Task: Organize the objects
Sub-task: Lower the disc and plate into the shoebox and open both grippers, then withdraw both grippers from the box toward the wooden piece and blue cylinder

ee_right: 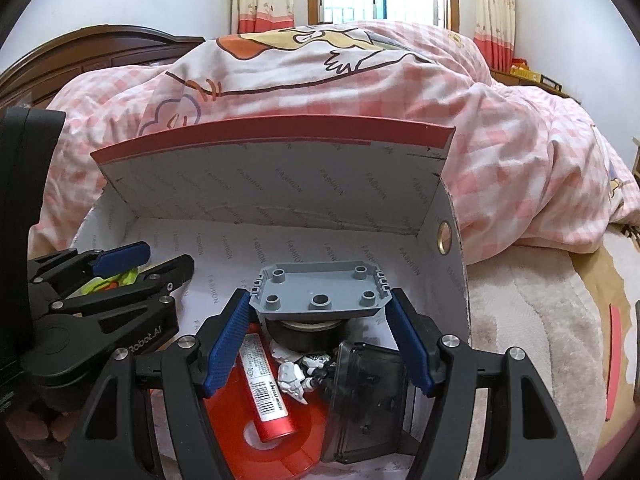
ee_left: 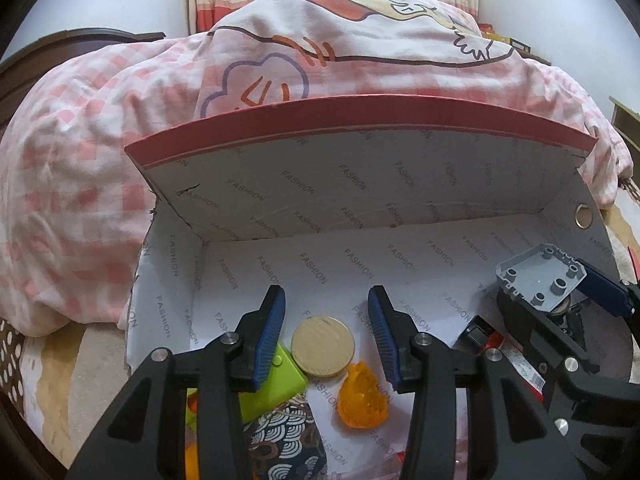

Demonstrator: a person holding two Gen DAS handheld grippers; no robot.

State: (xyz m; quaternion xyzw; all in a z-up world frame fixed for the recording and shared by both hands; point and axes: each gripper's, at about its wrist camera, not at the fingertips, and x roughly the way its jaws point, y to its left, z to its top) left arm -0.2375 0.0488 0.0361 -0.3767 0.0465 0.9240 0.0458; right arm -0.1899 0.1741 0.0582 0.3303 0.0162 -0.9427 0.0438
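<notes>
Left gripper [ee_left: 327, 334]: we hold its blue fingers [ee_left: 269, 338] apart over the left part of the box, clamped on nothing.
Below the left fingers: we see a round tan wooden disc [ee_left: 322, 346] lying flat on the box floor between the fingertips, touched by neither.
Beside the disc: a lime green block [ee_left: 276, 380] on its left, an orange translucent piece [ee_left: 362, 398] just to its lower right, and a dark wave-patterned pouch [ee_left: 288, 440] nearer the camera.
Right gripper [ee_right: 318, 338]: we hold its fingers [ee_right: 224, 350] wide, clamped on the two ends of a grey studded plate [ee_right: 320, 292].
Grey plate: it sits level on top of a black tape roll [ee_right: 304, 336], in the right part of the box.
Under the right fingers: a red tube with a barcode [ee_right: 268, 396] lies on a red disc [ee_right: 276, 452], beside a small white figure [ee_right: 294, 378] and a smoky clear case [ee_right: 366, 396].
Box [ee_left: 360, 216]: white inside with "FASHION" print and a red rim, lid up against the back.
Bed: the box rests on it, in front of a pink checked quilt [ee_left: 80, 160].
</notes>
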